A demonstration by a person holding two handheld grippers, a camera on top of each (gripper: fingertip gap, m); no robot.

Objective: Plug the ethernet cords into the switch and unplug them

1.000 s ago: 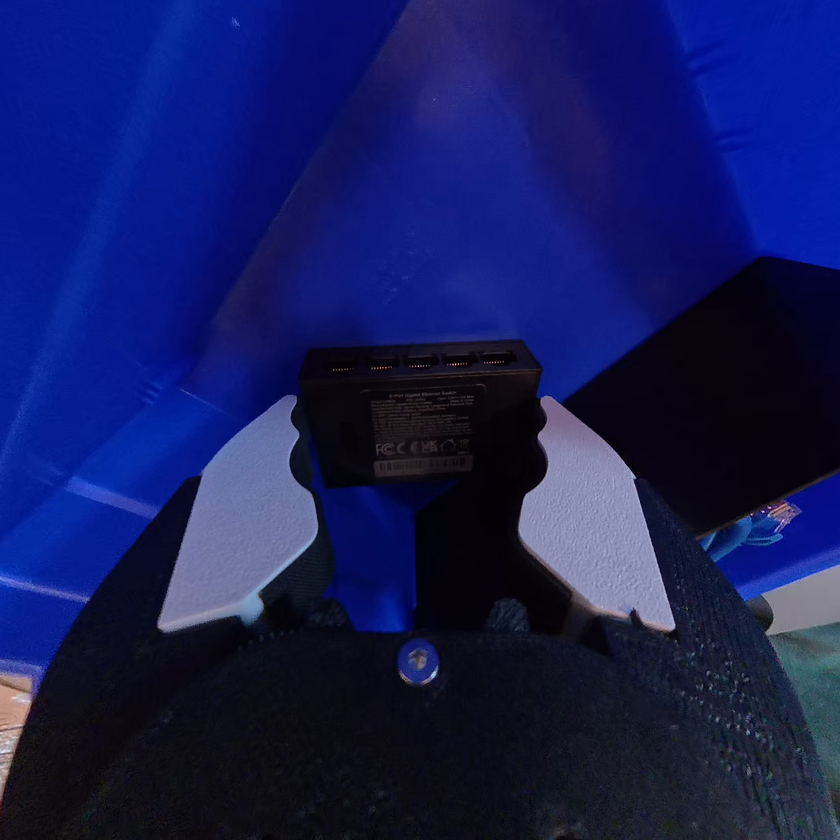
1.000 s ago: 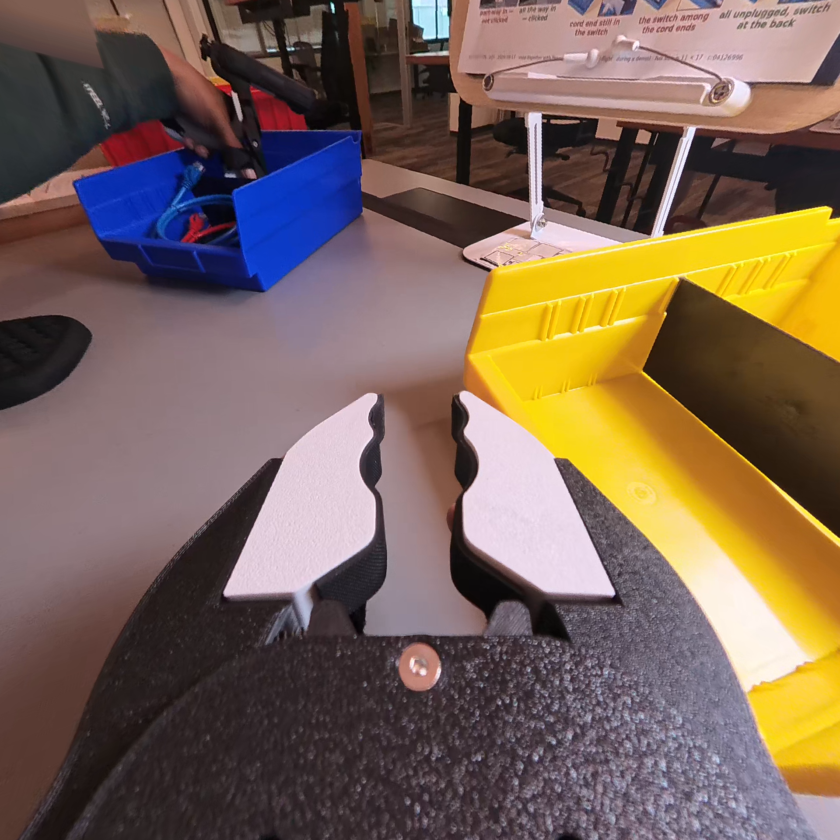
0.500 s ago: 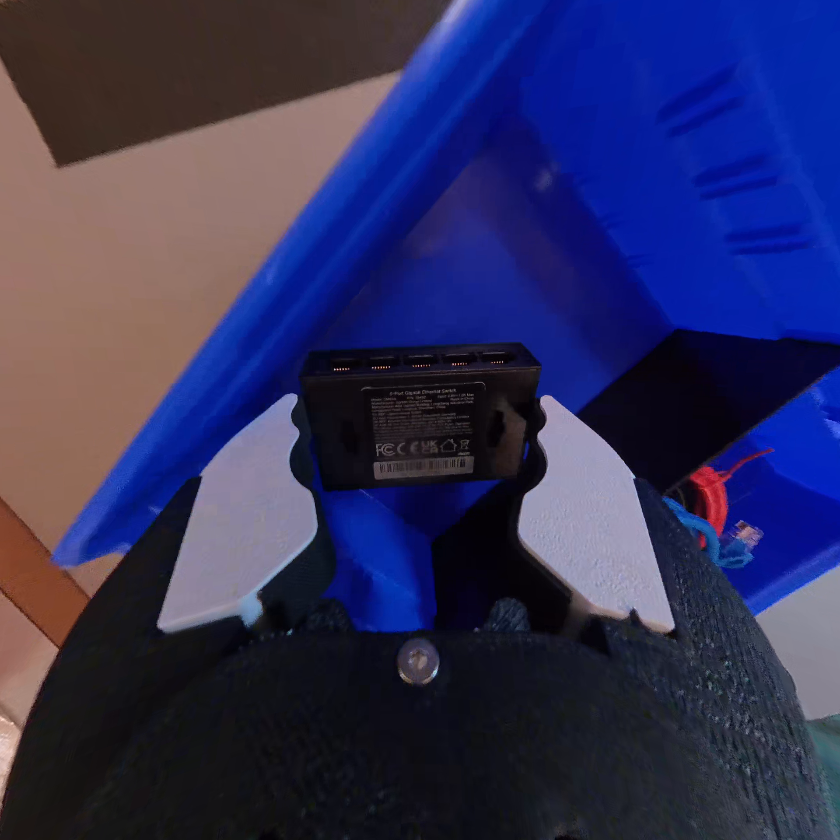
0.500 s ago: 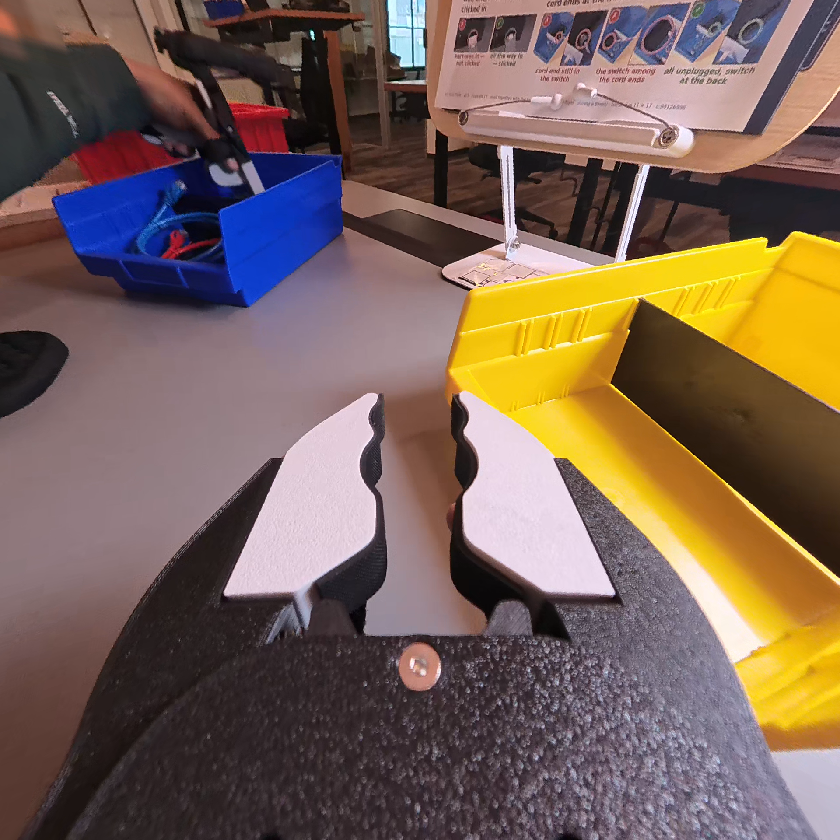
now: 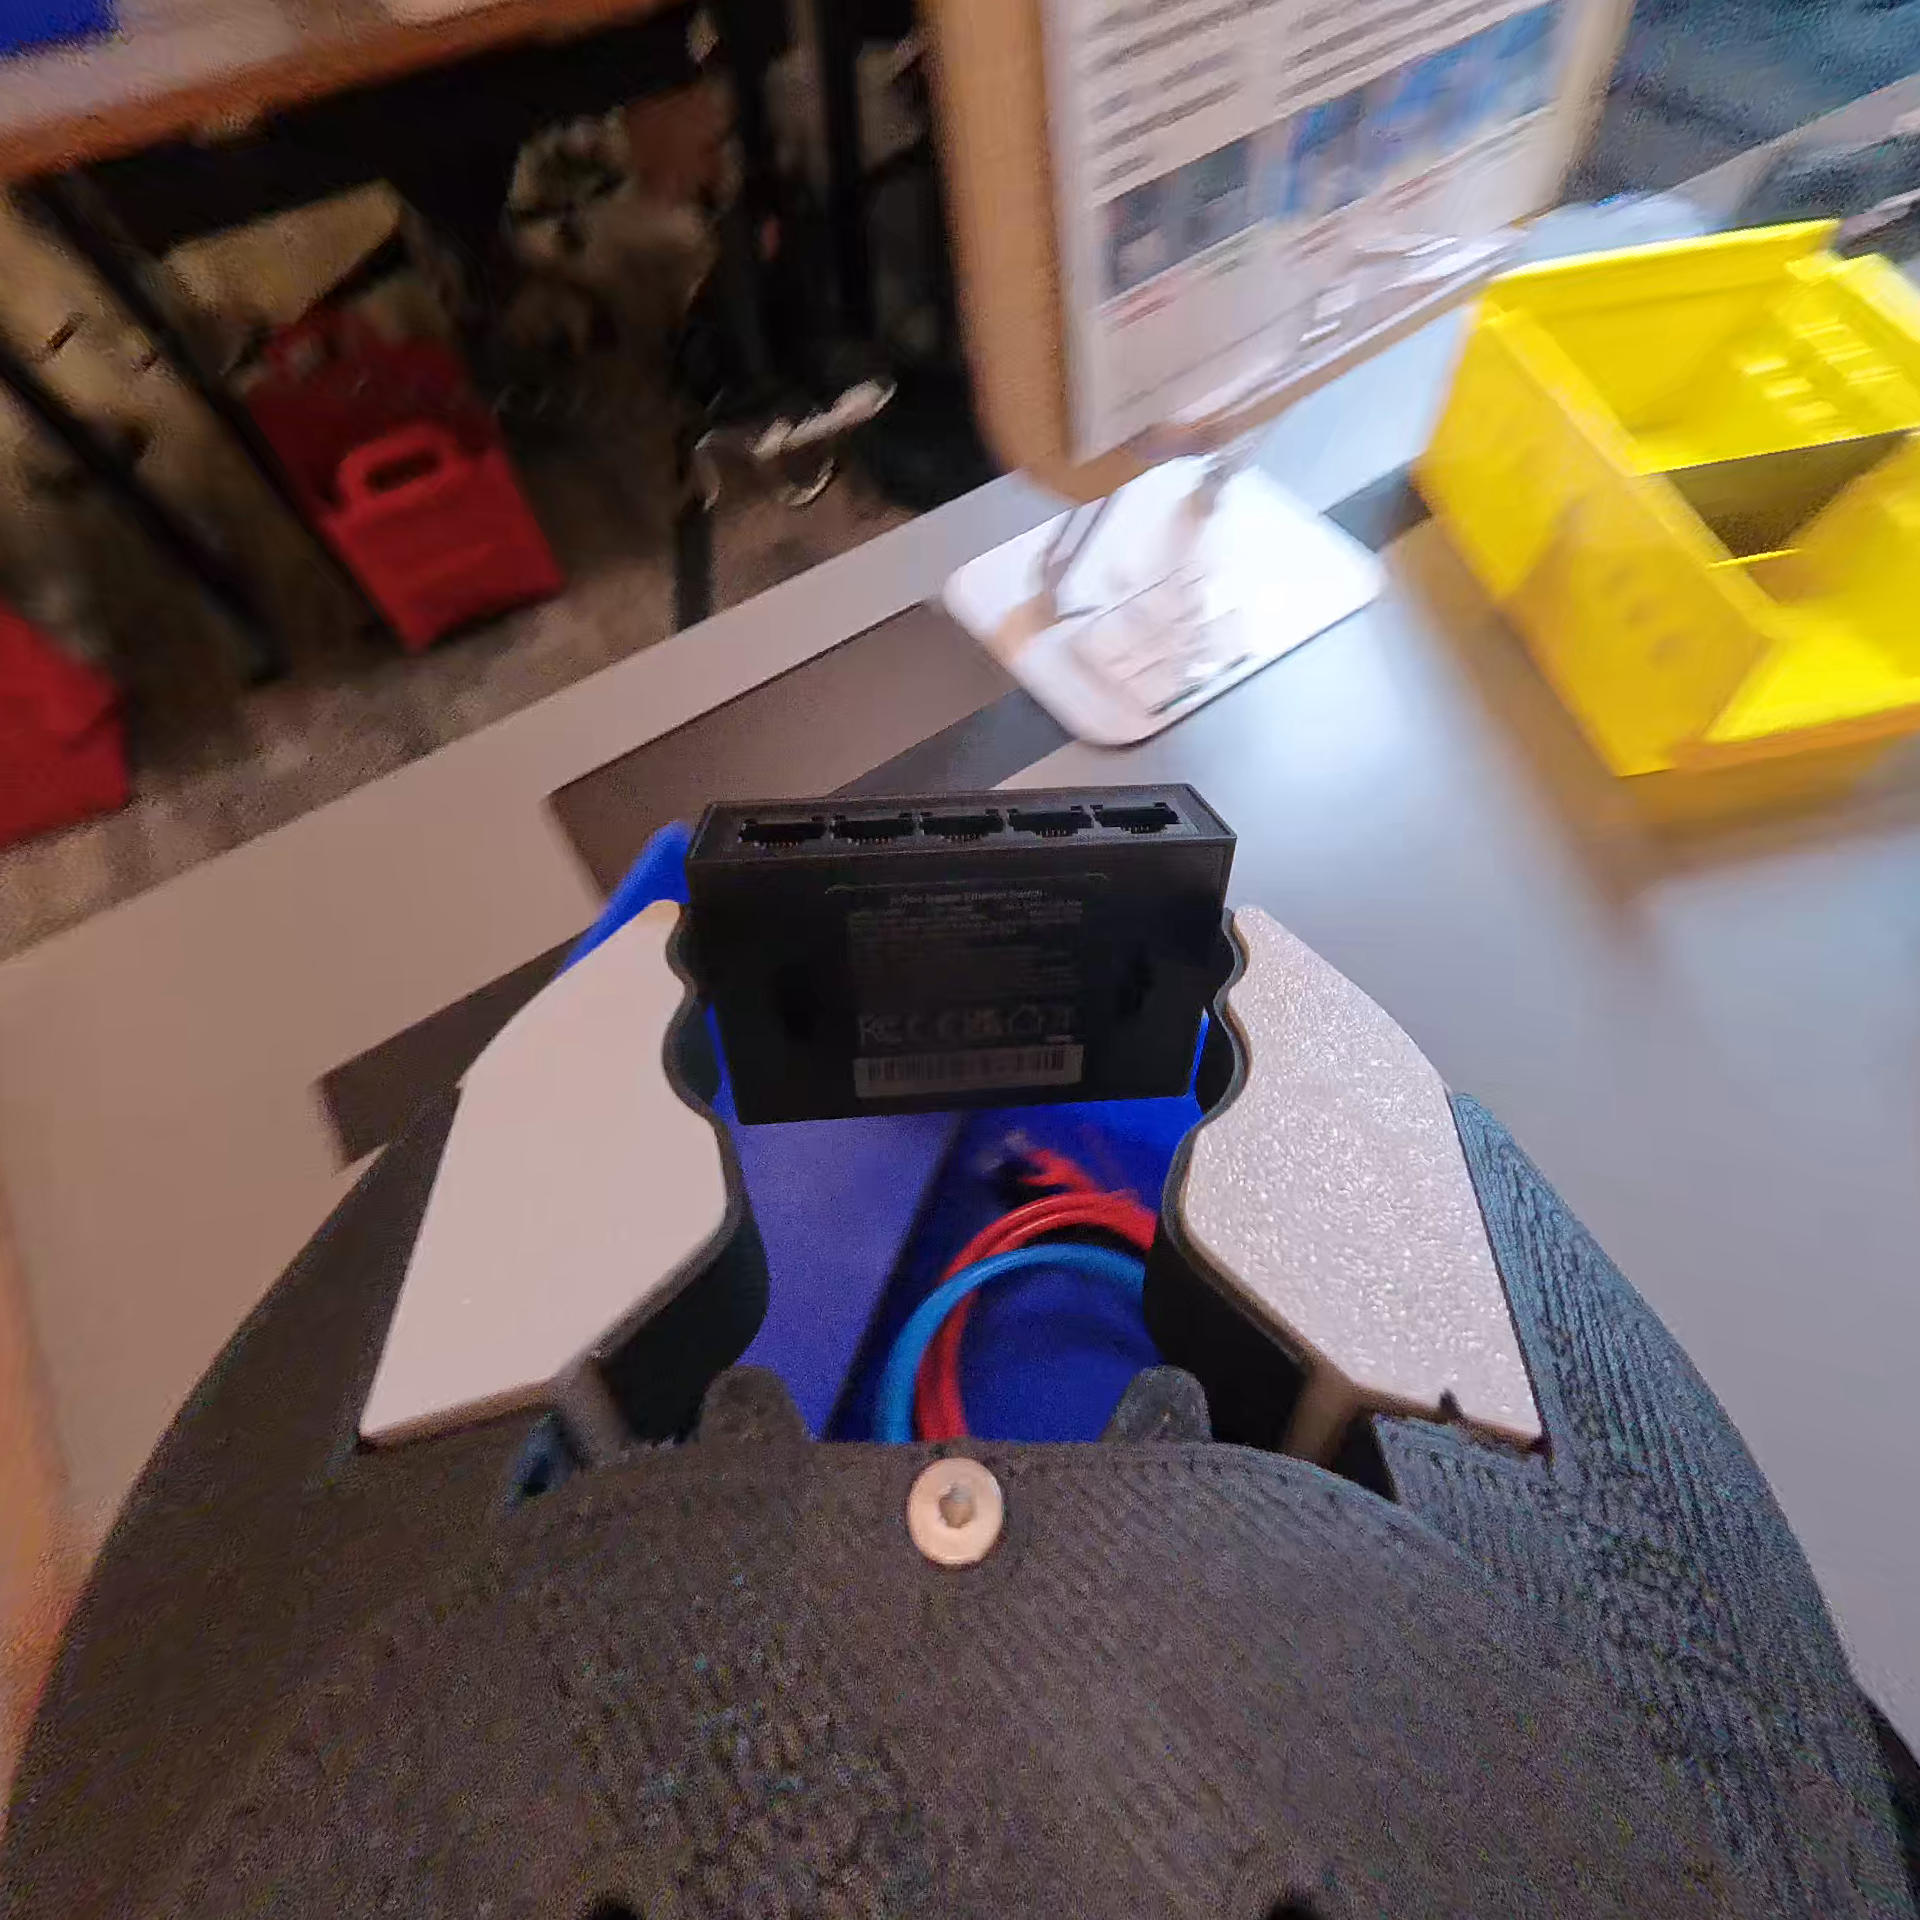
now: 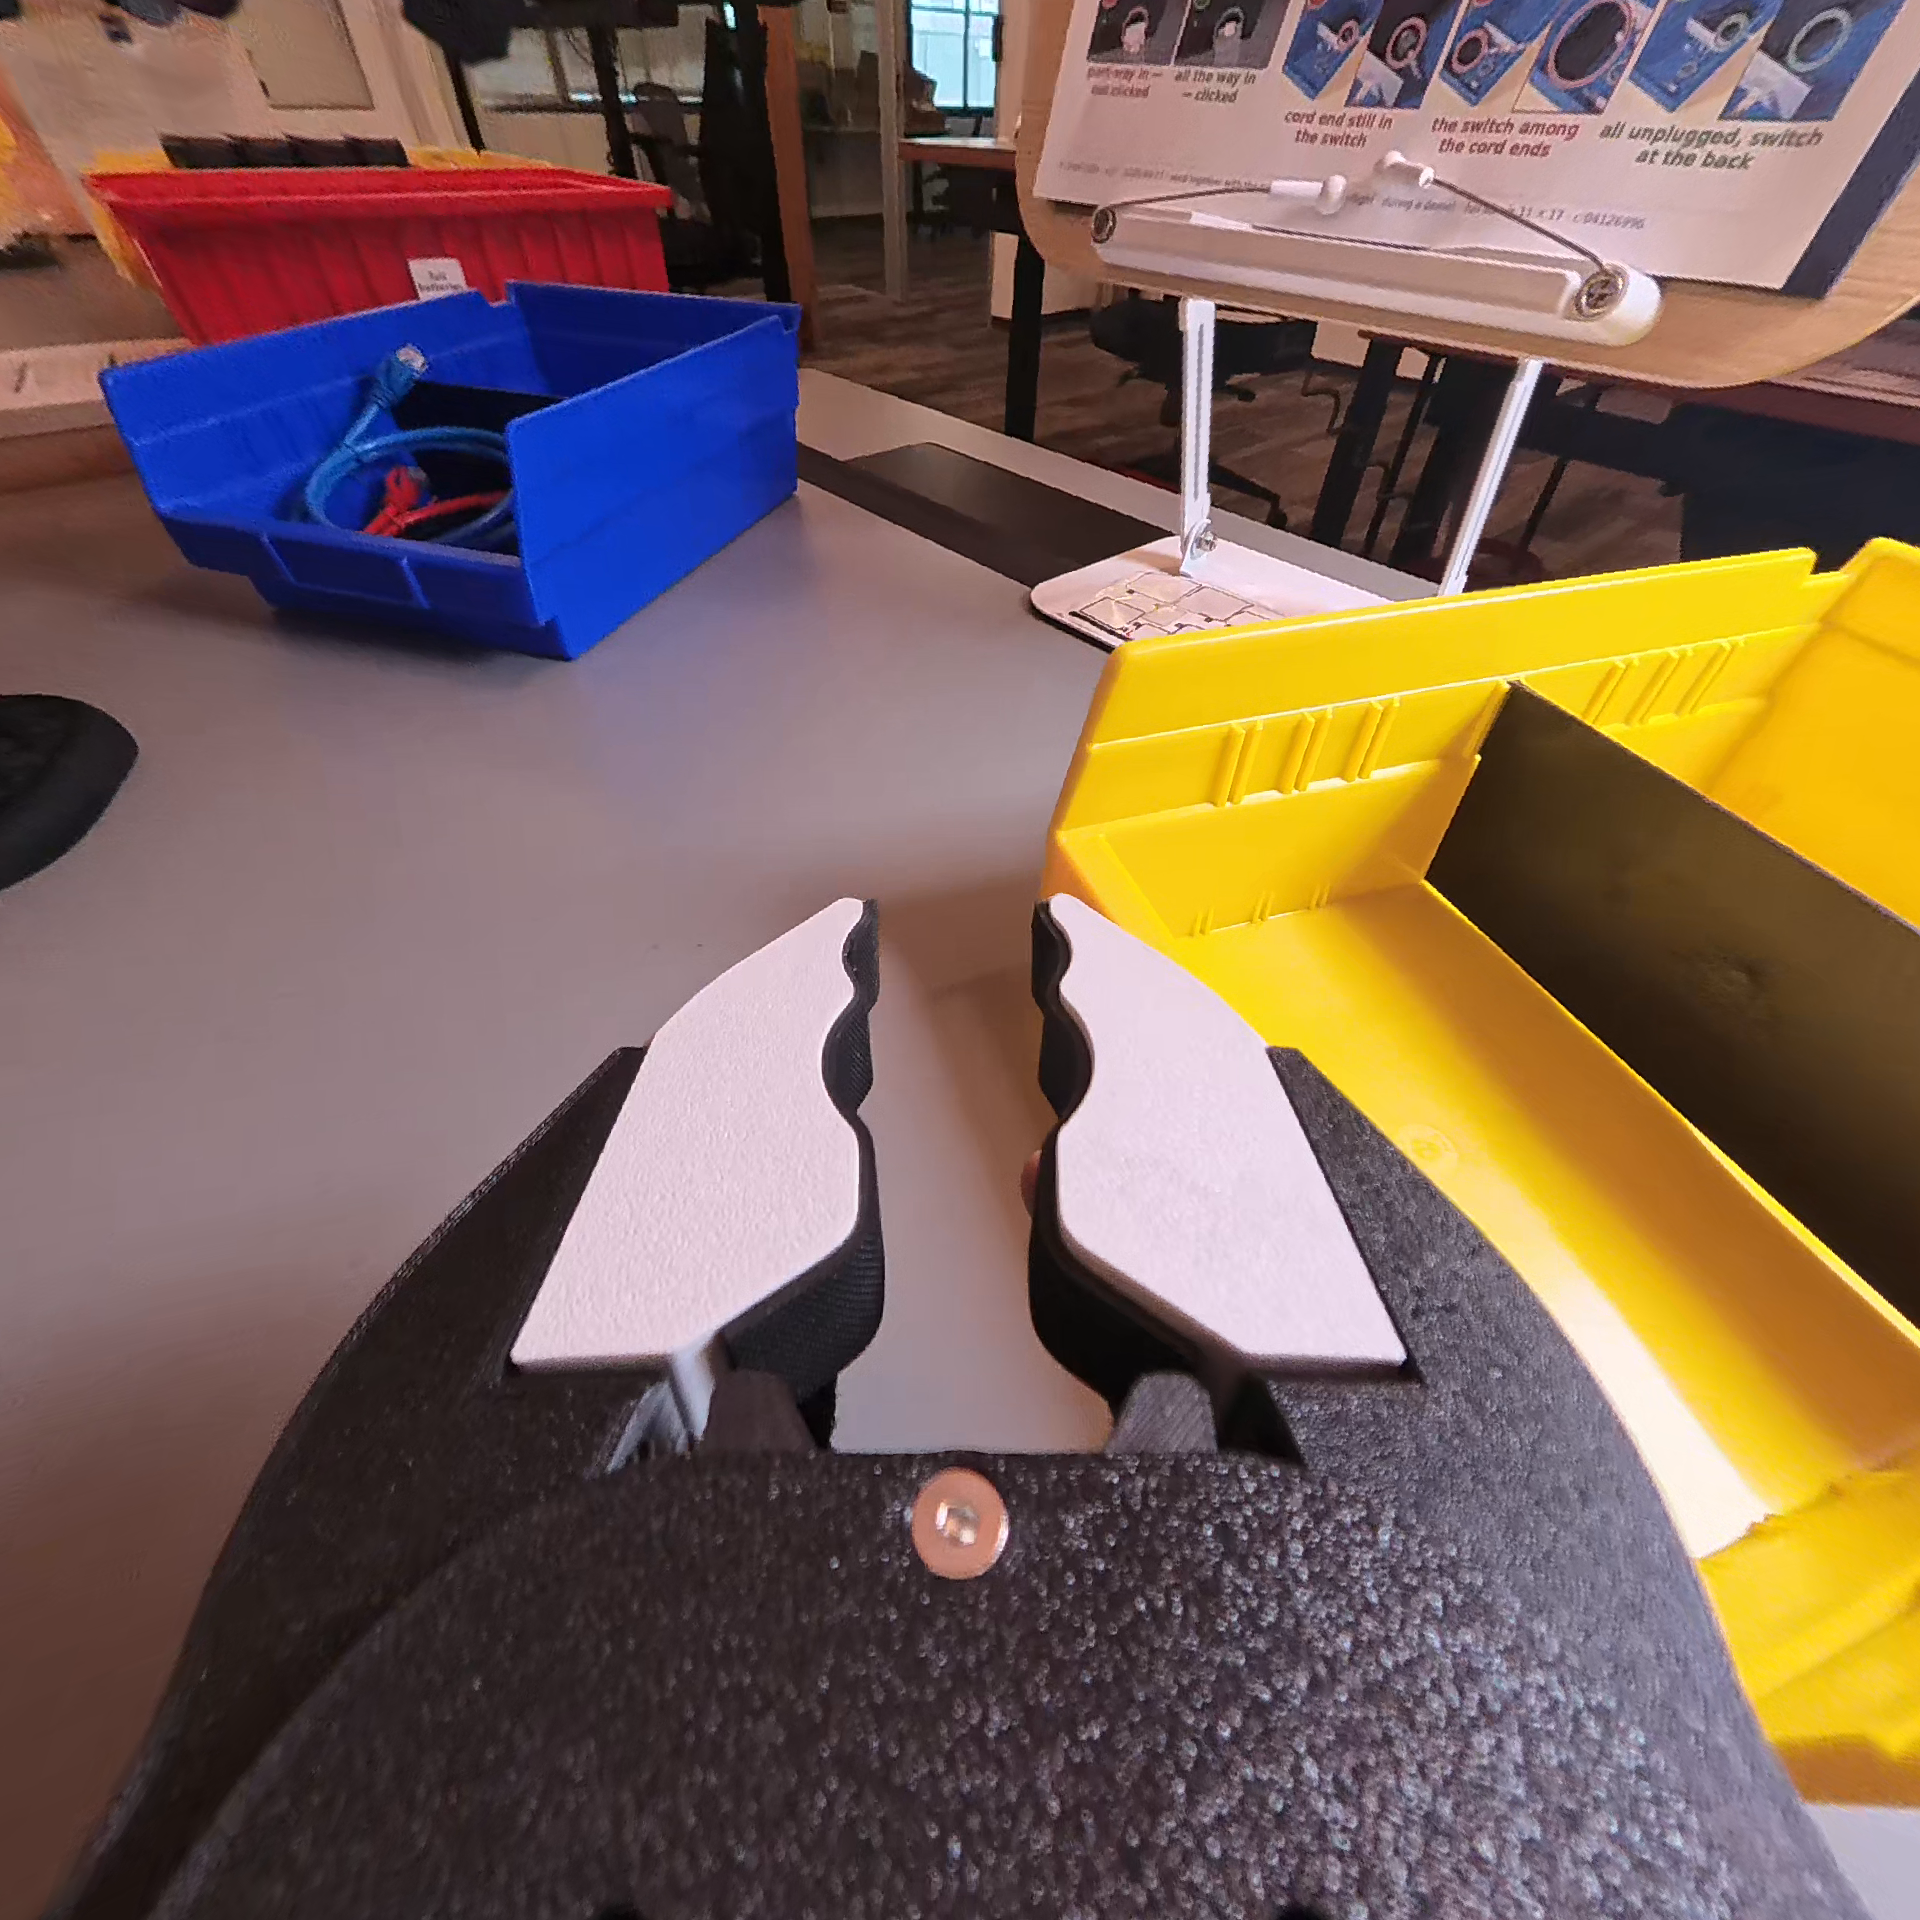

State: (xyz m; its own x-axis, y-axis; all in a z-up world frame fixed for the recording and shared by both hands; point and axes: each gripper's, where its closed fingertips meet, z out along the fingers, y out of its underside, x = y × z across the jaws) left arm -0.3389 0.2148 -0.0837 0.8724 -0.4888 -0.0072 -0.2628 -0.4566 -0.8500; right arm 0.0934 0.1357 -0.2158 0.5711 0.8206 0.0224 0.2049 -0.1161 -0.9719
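My left gripper (image 5: 956, 930) is shut on the black ethernet switch (image 5: 956, 997) and holds it by its two sides, underside label up, with the row of ports facing away. It hangs above the blue bin (image 5: 831, 1226), where a red cord (image 5: 1039, 1216) and a blue cord (image 5: 997, 1262) lie coiled. In the right wrist view the blue bin (image 6: 644, 488) stands far left with the blue cords (image 6: 353, 457) and the red cord (image 6: 416, 509) inside. My right gripper (image 6: 954, 925) is open and empty, low over the grey table.
A yellow bin (image 6: 1351, 707) with a black divider stands just right of my right gripper. An instruction board on a white stand (image 6: 1153, 603) is behind it. A red bin (image 6: 364, 239) sits behind the blue one. A black pad (image 6: 52, 769) lies at the left edge. Left tips to right tips: about 45 centimetres.
My left gripper has lifted the switch out of the blue bin and swung up to face the table and yellow bin. It and the person's arm have left the right wrist view.
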